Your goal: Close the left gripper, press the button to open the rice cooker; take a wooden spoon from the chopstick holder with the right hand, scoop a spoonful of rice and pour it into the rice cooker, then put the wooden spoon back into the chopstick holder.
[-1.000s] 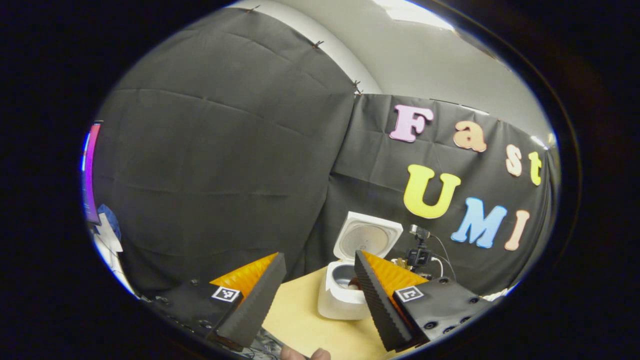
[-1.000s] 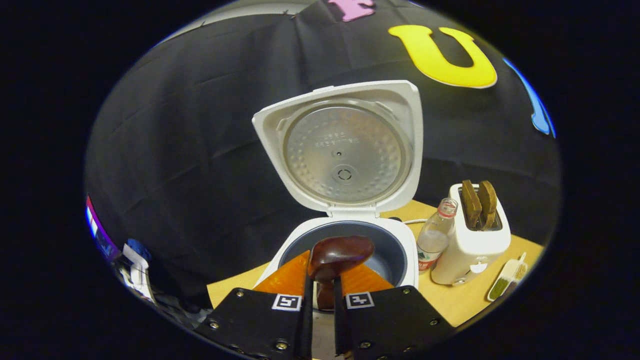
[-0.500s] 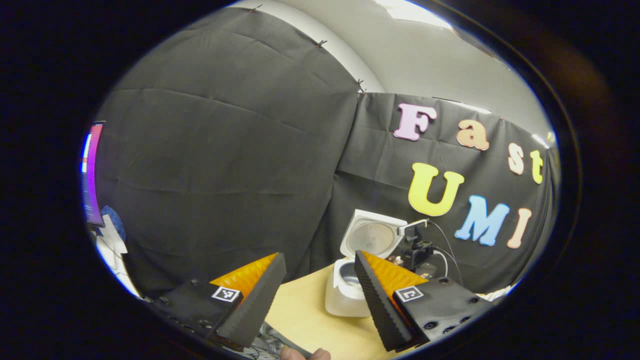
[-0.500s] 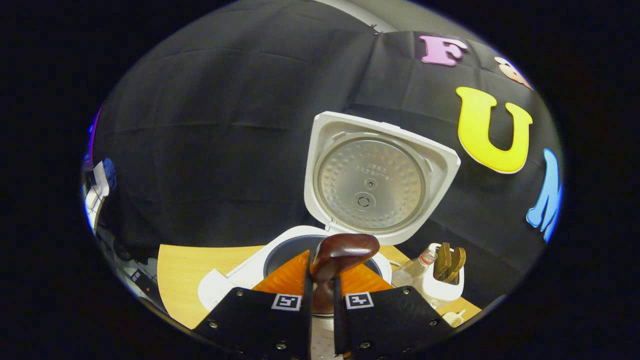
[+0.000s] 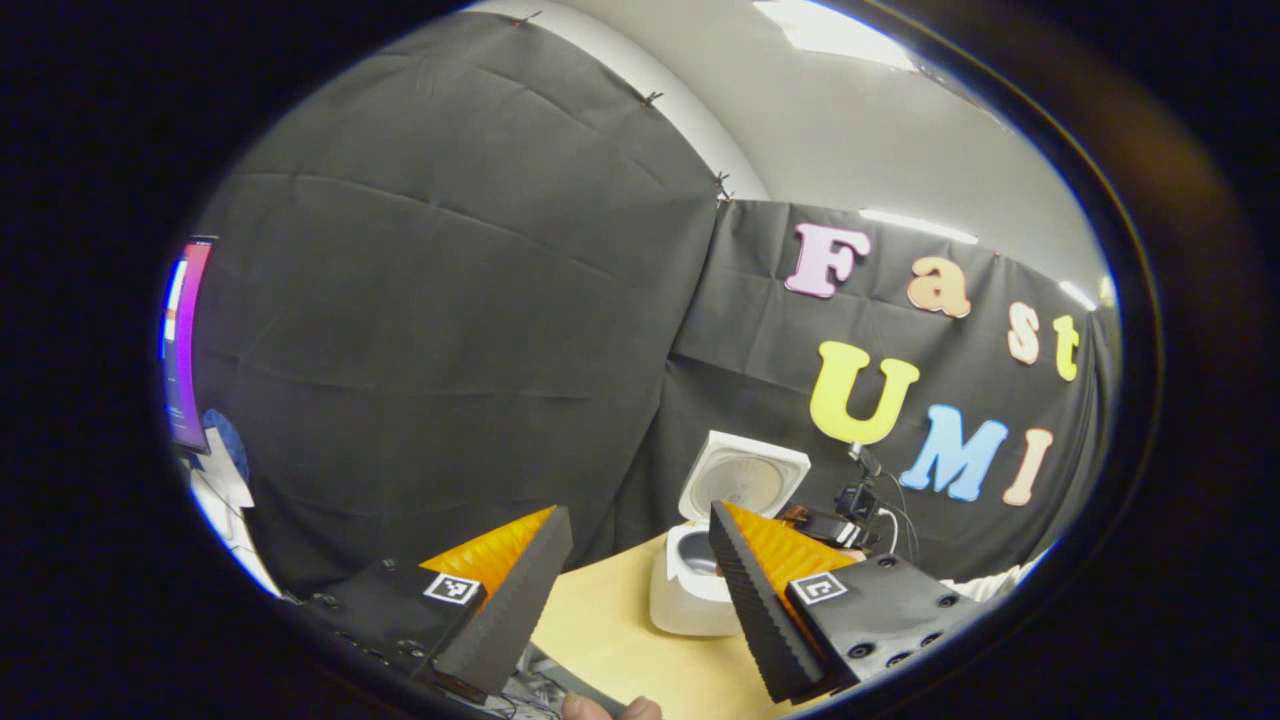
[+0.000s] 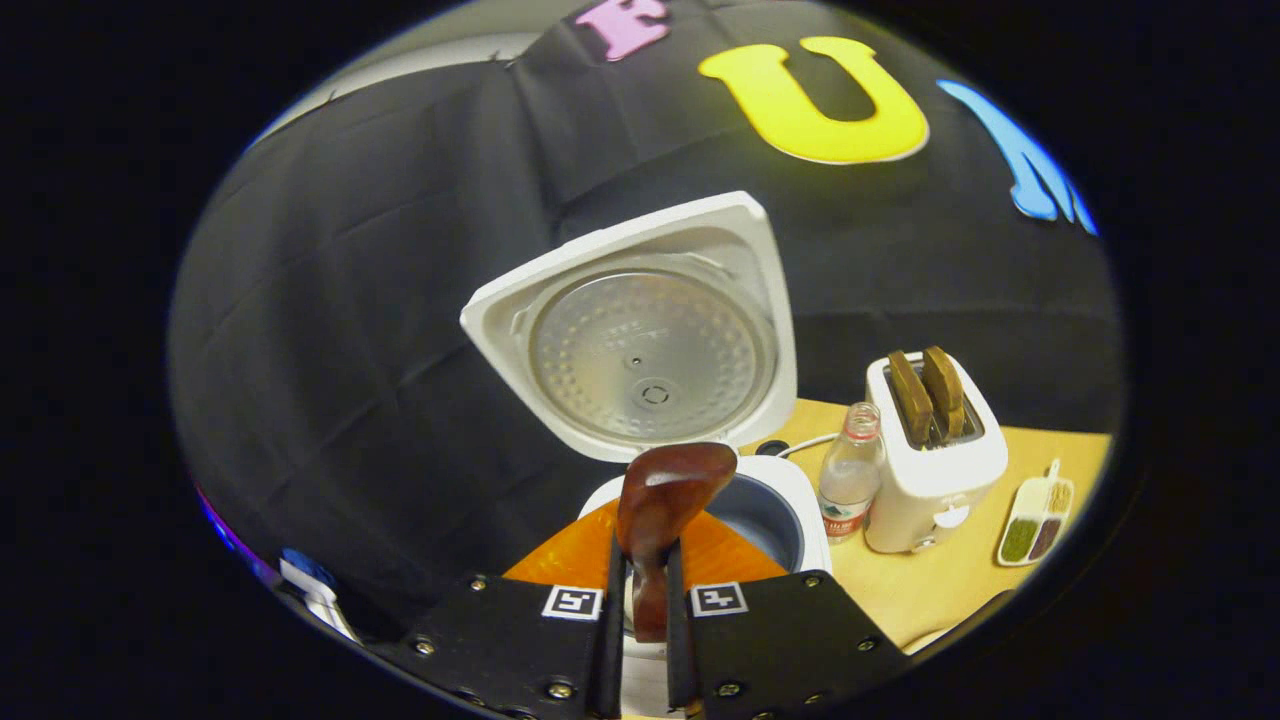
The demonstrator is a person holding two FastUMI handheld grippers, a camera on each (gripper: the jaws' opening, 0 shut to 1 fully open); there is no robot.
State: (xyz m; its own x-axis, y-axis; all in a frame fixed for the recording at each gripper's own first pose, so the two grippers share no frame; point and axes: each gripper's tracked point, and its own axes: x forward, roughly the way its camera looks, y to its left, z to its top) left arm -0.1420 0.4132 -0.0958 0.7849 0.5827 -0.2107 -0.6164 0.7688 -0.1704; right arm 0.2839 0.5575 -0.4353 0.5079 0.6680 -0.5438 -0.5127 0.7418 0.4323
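The white rice cooker [image 6: 790, 510] stands open, its lid [image 6: 640, 335] tilted up and back and the grey inner pot [image 6: 755, 510] showing. My right gripper [image 6: 640, 590] is shut on the dark wooden spoon [image 6: 665, 495], whose bowl rises over the pot's near rim. In the left gripper view the rice cooker [image 5: 690, 590] sits far off on the table. My left gripper [image 5: 635, 590] hangs open with nothing between its fingers. Beyond it, the right gripper [image 5: 825, 525] hovers by the cooker.
A white toaster [image 6: 935, 455] with two brown slices stands right of the cooker, a plastic bottle [image 6: 848, 475] between them. A small divided dish [image 6: 1035, 505] lies further right on the wooden table [image 6: 950, 590]. A lit screen [image 5: 183, 345] is at the far left.
The right gripper has swung with the spoon, so the cooker slid left and the toaster and dish came back into sight. The left gripper barely moved.
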